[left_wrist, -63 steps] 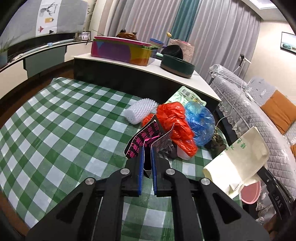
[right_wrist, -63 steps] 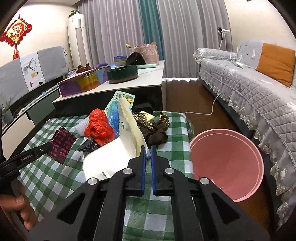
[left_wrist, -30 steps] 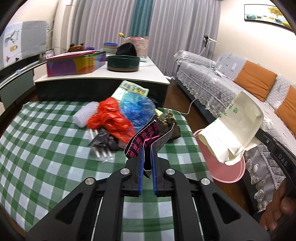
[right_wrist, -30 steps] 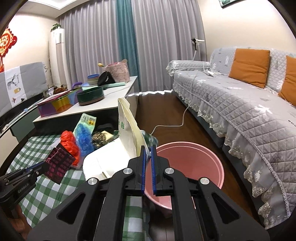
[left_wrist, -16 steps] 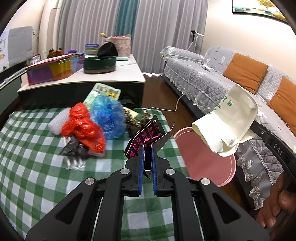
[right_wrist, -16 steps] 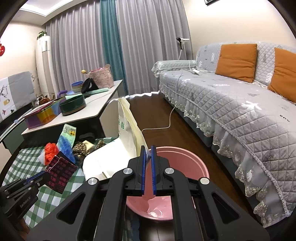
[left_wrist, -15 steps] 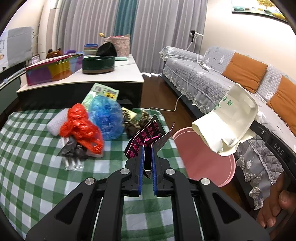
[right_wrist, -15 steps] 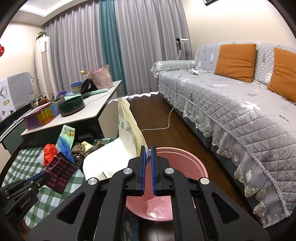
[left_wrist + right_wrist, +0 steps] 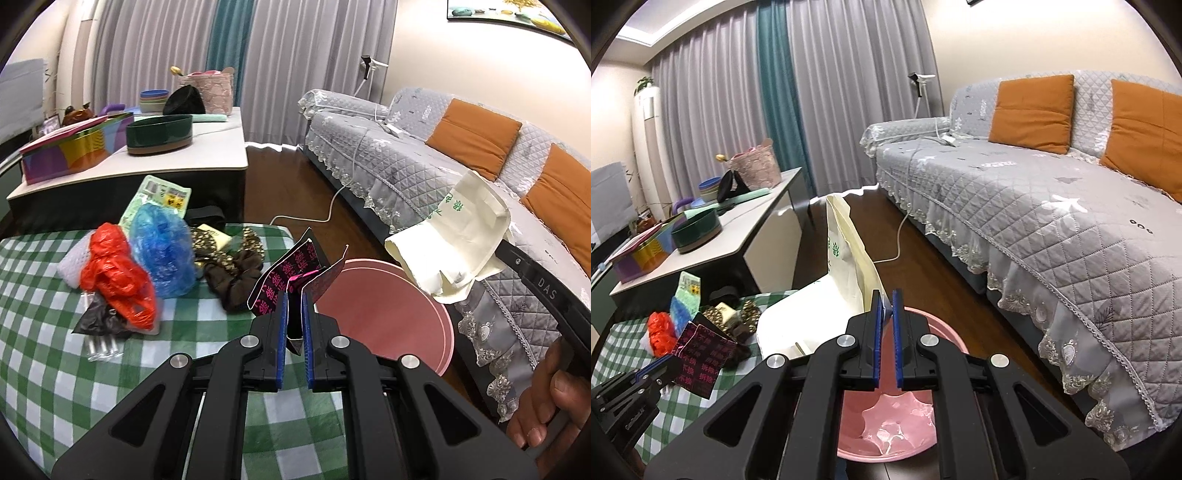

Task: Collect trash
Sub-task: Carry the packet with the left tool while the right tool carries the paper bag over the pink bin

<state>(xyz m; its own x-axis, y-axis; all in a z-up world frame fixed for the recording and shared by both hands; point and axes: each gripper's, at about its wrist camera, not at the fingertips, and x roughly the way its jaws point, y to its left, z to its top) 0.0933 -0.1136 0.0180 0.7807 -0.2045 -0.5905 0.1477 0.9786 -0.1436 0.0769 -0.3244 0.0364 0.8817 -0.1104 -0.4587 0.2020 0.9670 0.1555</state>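
Centrally, the left claw [image 9: 294, 314] is clamped on a black wrapper [image 9: 291, 275] printed with pink Chinese characters, held over the checkered surface [image 9: 55, 369] at its edge. Right of it sits the pink bin [image 9: 905, 424], holding only a pale glossy patch at its bottom. Above the bin, the right claw [image 9: 885, 314] pinches a cream paper bag [image 9: 846, 266] with green characters. "DAS" marks the right tool's arm at the left view's right edge.

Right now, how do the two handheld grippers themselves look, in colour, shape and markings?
Both are matte black plastic. The left gripper and right gripper each have two straight fingers with blue pads, angular linkage arms and round silver pivot screws. The right one's side carries grey "DAS" lettering. No cables or sleeves are visible.
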